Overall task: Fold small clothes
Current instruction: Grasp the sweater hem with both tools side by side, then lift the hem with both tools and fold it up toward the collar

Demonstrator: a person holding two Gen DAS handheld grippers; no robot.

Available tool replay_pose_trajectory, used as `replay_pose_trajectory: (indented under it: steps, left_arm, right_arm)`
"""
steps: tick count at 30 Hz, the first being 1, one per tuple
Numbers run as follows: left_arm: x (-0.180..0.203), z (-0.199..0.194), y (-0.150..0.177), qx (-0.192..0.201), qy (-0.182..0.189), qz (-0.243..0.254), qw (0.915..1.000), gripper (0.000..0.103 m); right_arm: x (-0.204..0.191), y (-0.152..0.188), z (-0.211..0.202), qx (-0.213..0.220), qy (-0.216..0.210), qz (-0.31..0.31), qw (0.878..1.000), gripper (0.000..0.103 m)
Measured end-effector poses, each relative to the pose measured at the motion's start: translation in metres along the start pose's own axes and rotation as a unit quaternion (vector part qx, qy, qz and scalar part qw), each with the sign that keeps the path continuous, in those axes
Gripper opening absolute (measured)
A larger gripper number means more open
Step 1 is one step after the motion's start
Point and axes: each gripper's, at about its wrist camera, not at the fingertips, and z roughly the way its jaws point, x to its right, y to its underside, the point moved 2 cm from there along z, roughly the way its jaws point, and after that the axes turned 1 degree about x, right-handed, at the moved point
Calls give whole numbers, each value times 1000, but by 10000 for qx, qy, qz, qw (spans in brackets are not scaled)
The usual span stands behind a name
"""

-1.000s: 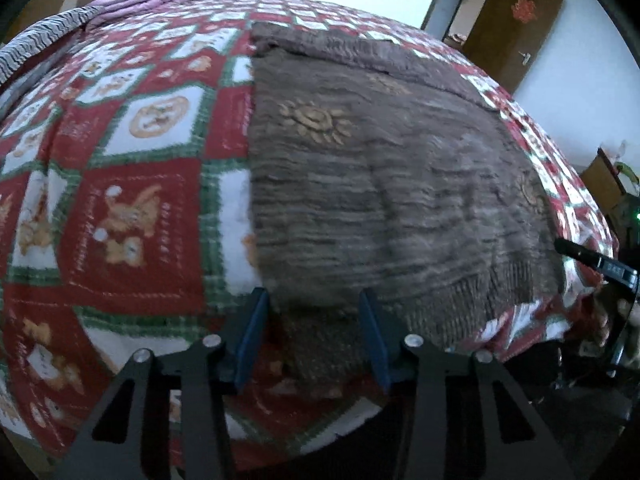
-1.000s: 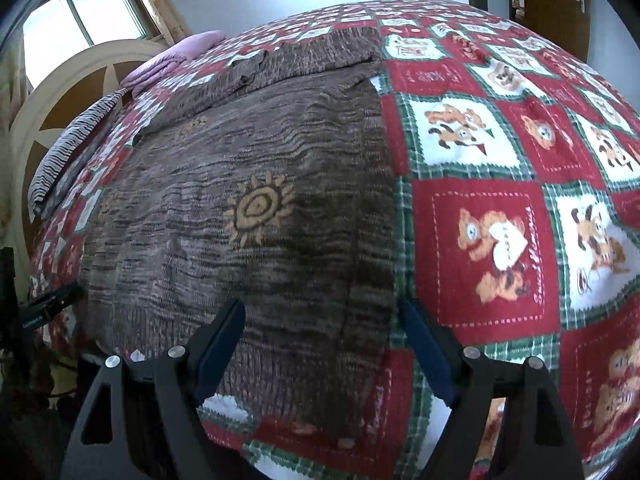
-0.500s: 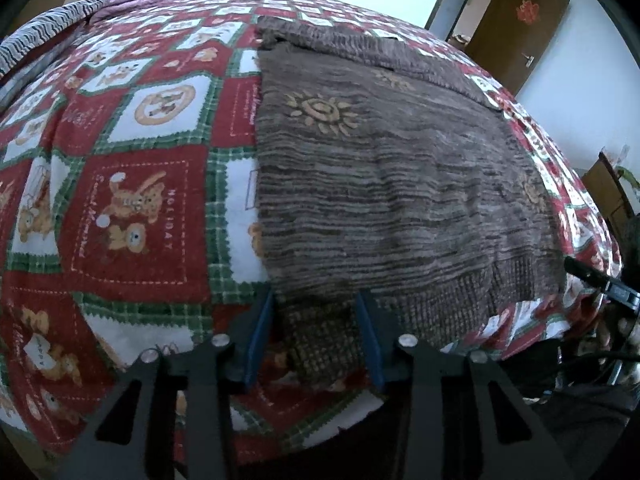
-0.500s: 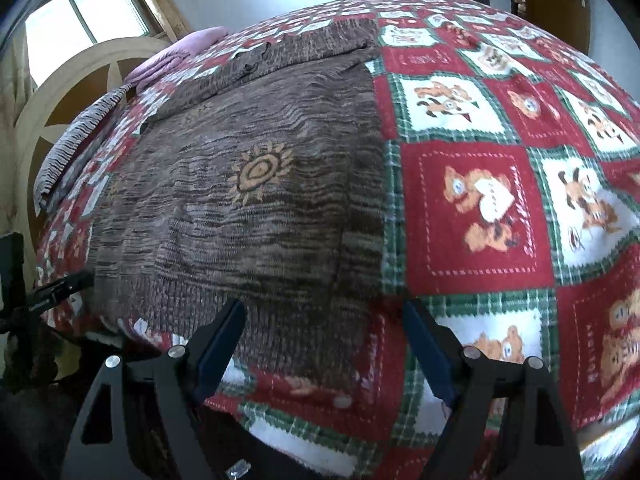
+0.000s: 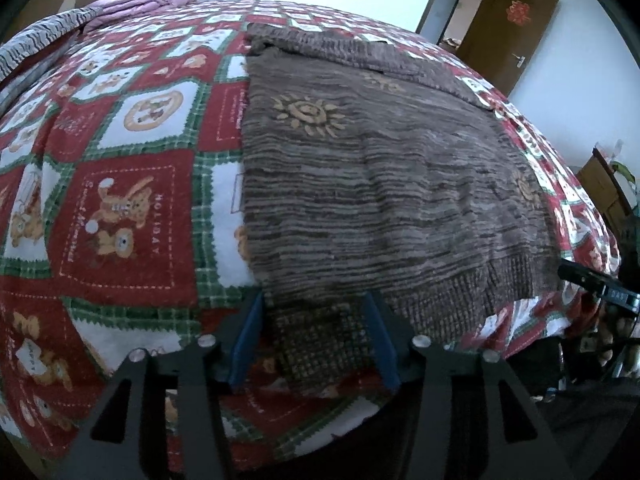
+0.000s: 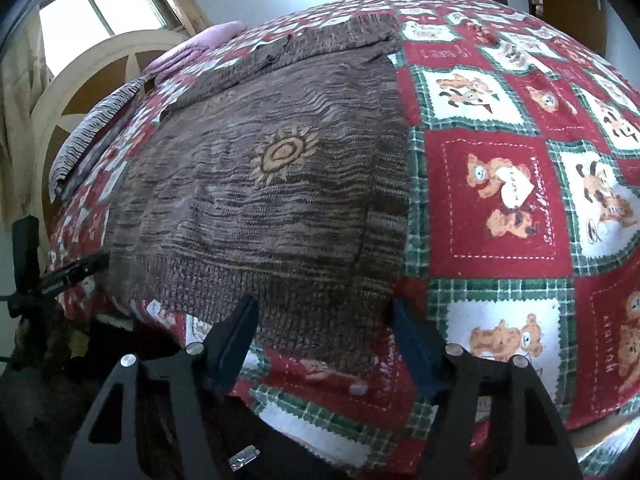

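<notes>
A brown striped knit sweater (image 5: 380,184) with tan sun motifs lies flat on a red, white and green bear-print bedspread (image 5: 116,216). Its ribbed hem hangs at the near bed edge. My left gripper (image 5: 314,340) is open, its blue jaws on either side of the hem's left corner. In the right wrist view the sweater (image 6: 260,200) fills the middle. My right gripper (image 6: 324,344) is open wide, its jaws on either side of the hem's right corner. Neither gripper holds cloth.
A pink pillow (image 5: 140,0) and a striped grey blanket (image 5: 36,40) lie at the head of the bed. A brown door (image 5: 508,28) stands open at the far right. The other gripper's black tip (image 5: 596,284) shows at the right bed edge.
Both grippers have pulled back a little toward the near edge of the bed, so the hem sits nearer the fingertips. The left jaws have narrowed slightly. The sweater has not moved.
</notes>
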Motion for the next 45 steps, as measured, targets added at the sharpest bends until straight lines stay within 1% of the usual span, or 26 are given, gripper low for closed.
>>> replay_pose_trajectory:
  steps: [1, 2, 3, 4, 5, 6, 8, 9, 12, 13, 15, 17, 19, 20, 22, 26, 28, 30, 32, 37, 43, 44, 45]
  left_arm:
    - [0, -1, 0, 53, -62, 52, 10000, 30]
    - [0, -3, 0, 105, -121, 126, 9998, 14]
    - [-1, -4, 0, 98, -61, 146, 9998, 13]
    - [-2, -5, -1, 96, -17, 105, 9999, 12]
    - [-3, -6, -2, 103, 40, 70, 9999, 8]
    - [-4, -7, -2, 115, 42, 90, 9999, 8]
    - [-6, -14, -5, 214, 16, 109, 9997, 6]
    - [-8, -19, -8, 270, 72, 65, 9996, 6]
    - [-11, -43, -16, 593, 330, -34, 9977, 6]
    - [-10, -55, -18, 777, 426, 5, 9961, 6]
    - [-6, -68, -18, 969, 521, 105, 9939, 5]
    - [-2, -69, -15, 996, 594, 145, 9931, 5]
    - [-3, -63, -13, 917, 557, 146, 9941, 5]
    - [-6, -59, -13, 867, 548, 88, 9947, 5]
    - [-14, -58, -14, 798, 647, -146, 9946, 5]
    - [-30, -67, -20, 998, 825, -516, 9902, 5]
    - [-34, -67, -25, 1045, 843, -592, 9892, 5]
    - [-35, -66, -34, 1084, 806, -566, 9892, 5]
    - [-37, -66, -44, 1173, 803, -555, 9883, 5]
    - [-40, -73, -76, 1498, 767, -531, 9843, 5]
    - [-46, -74, -115, 1734, 732, -647, 9800, 5]
    - [-47, -74, -123, 1772, 721, -662, 9793, 4]
    - [-48, -74, -130, 1807, 679, -671, 9789, 0]
  right_arm:
    - [0, 0, 0, -16, -21, 20, 10000, 64]
    - [0, 1, 1, -52, -37, 3, 10000, 53]
    - [-1, 2, 1, -86, -9, -60, 9999, 40]
    - [-1, 2, 2, -111, 25, -101, 9999, 34]
    - [-1, 3, 3, -135, 23, -119, 9998, 23]
    - [-1, 3, 3, -140, -11, -105, 9998, 14]
    - [0, 2, -2, -24, -75, -75, 9999, 8]
    - [1, -1, -10, 134, -155, -47, 9998, 6]
    - [0, -9, -41, 668, -455, -50, 9967, 5]
    - [-1, -10, -52, 817, -567, -65, 9950, 5]
    - [-6, -10, -72, 1047, -724, -164, 9917, 5]
    - [-8, -7, -81, 1102, -880, -218, 9898, 5]
    - [-6, -3, -82, 1059, -933, -151, 9899, 5]
    - [-3, -1, -80, 1036, -904, -108, 9904, 5]
    - [5, 2, -78, 998, -1003, 62, 9899, 5]
    - [16, -2, -86, 1134, -1199, 343, 9857, 5]
    - [23, -8, -89, 1226, -1326, 532, 9821, 5]
    - [28, -18, -90, 1307, -1390, 683, 9792, 5]
    - [29, -29, -91, 1378, -1358, 728, 9784, 5]
    - [27, -65, -101, 1650, -1114, 633, 9779, 5]
    - [18, -111, -107, 1872, -1043, 442, 9758, 5]
    - [17, -118, -106, 1897, -1048, 437, 9752, 5]
    - [17, -126, -105, 1936, -1041, 425, 9746, 5]
